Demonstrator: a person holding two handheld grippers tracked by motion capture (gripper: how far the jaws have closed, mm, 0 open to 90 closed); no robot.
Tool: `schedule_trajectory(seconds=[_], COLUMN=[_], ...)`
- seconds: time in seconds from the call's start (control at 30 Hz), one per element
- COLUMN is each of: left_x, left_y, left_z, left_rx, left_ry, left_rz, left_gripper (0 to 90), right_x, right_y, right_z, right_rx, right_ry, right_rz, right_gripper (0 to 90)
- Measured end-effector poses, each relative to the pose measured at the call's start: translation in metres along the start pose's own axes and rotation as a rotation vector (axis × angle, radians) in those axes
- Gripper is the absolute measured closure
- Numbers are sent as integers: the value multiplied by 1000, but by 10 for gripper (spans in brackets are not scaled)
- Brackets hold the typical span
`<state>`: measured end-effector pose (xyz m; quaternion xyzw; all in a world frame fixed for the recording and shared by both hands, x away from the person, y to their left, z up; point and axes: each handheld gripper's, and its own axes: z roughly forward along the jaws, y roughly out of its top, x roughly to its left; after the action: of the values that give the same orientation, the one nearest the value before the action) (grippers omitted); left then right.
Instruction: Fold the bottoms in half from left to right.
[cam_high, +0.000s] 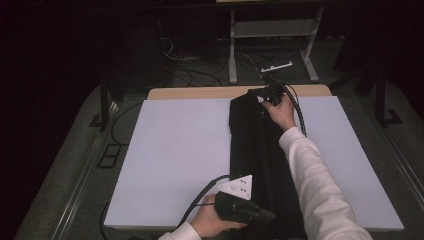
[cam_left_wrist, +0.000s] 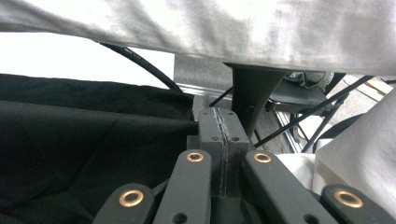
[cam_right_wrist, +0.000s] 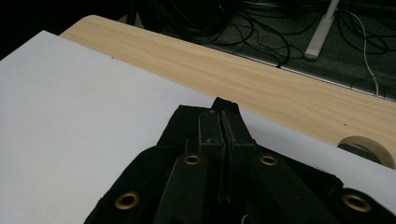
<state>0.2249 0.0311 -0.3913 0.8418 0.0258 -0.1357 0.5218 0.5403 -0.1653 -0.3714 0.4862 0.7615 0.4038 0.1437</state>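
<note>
One black garment (cam_high: 255, 150), folded into a long strip, lies on the white sheet (cam_high: 175, 150) that covers the table, running from the near edge to the far edge, right of the middle. Two grippers work it, one at each end. The right gripper (cam_high: 265, 95) pinches the far end, its jaws pressed together on a fold of the cloth. The left gripper (cam_high: 257, 215) sits at the near end, jaws pressed together; whether cloth is caught between them cannot be told. One strip of wooden tabletop (cam_right_wrist: 261, 79) shows beyond the sheet.
</note>
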Motion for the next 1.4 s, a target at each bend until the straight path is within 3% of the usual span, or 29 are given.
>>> schedule_trajectory(seconds=[0.3,0.53,0.87,1.07,1.4], left_x=[5,8,14,17,22], left_y=[7,14,17,20,22], left_z=[14,30,52,68,86], left_rx=[-5,7,17,39,60], left_ry=[10,8,4,-23,-20], left_rz=[-2,9,-6,-9,-16], left_gripper=[893,893,893,893,893], right_x=[-10,-12,-16,-24,-33], right_y=[-2,-3,-5,-10,-18], right_z=[-3,-11,-18,-20,-20], right_rx=[10,8,4,12,16], right_ry=[-3,13,20,14,3], right_rz=[-7,-36,-77,-69,-61], right_gripper=[870,870,870,870,870])
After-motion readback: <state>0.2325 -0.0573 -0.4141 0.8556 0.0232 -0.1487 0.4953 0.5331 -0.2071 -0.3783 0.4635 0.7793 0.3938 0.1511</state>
